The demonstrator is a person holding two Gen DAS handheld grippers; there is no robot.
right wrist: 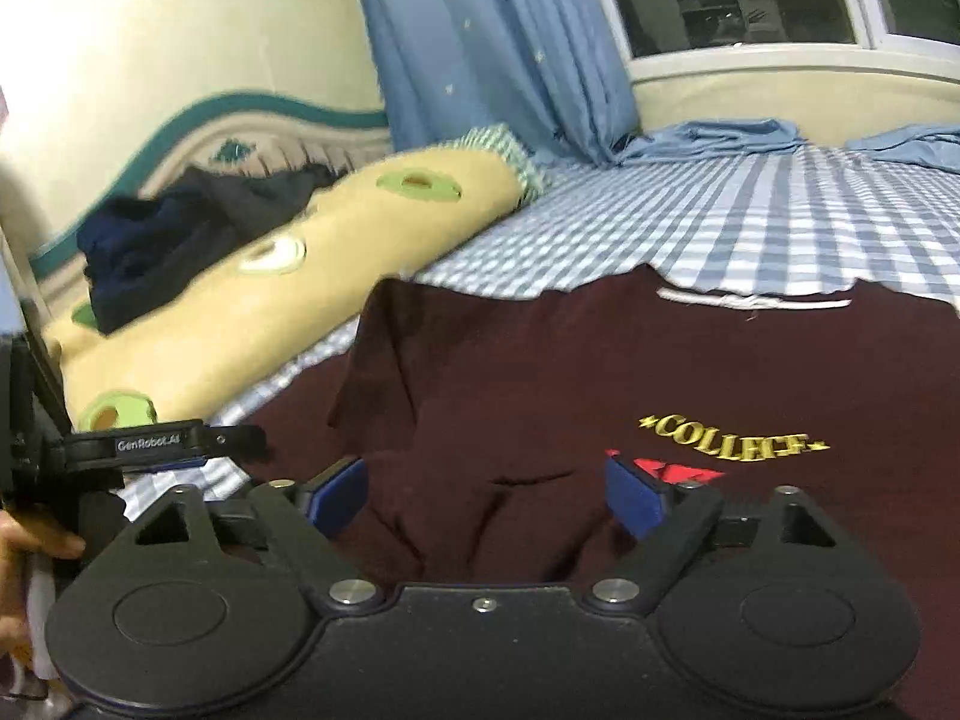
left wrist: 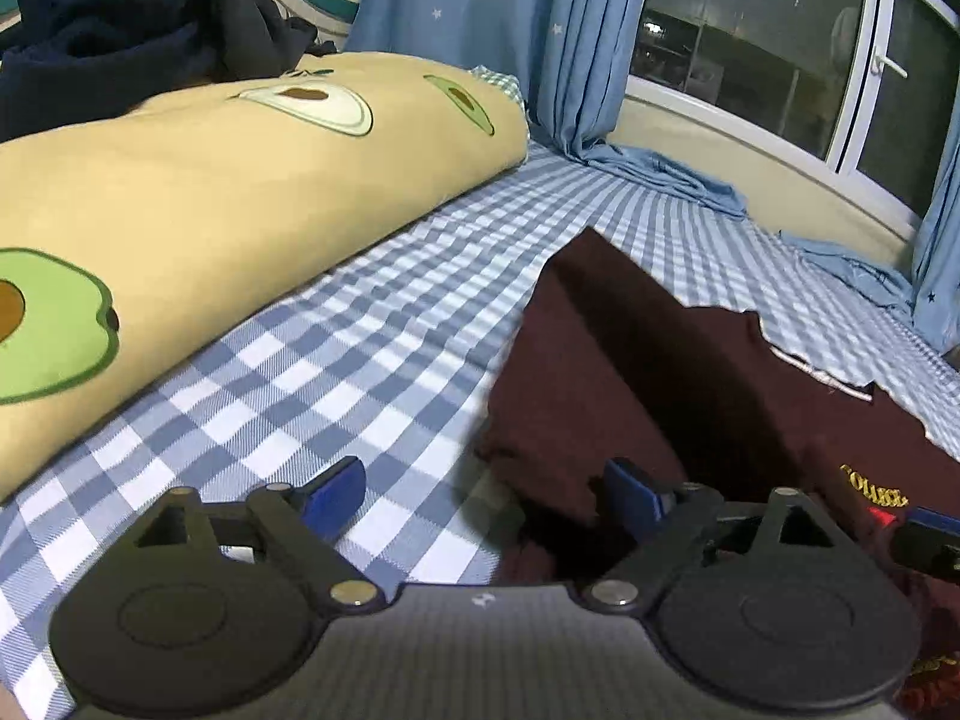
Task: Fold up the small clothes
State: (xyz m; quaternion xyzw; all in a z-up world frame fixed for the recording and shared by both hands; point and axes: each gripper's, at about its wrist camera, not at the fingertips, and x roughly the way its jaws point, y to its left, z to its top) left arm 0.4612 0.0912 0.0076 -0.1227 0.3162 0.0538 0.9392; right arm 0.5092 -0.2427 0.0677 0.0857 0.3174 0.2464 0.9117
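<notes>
Both grippers, left gripper (left wrist: 483, 495) and right gripper (right wrist: 486, 498), hover spread wide and empty over a maroon shirt (right wrist: 600, 372) lying on the checked bedsheet (left wrist: 360, 330). One sleeve appears folded inward; further folds likely remain. Yellow lettering (right wrist: 735, 444) reads roughly "COLLEGE". The left gripper's side reads "GenRobot.AI".

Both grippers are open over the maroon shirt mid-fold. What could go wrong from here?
1. The maroon shirt has a sleeve already folded in; a pinch by the right gripper may catch several layers and undo it.
2. The left gripper straddles the shirt's edge, so it might grab the checked sheet too.
3. The avocado blanket lies close, leaving little room on that side.
</notes>
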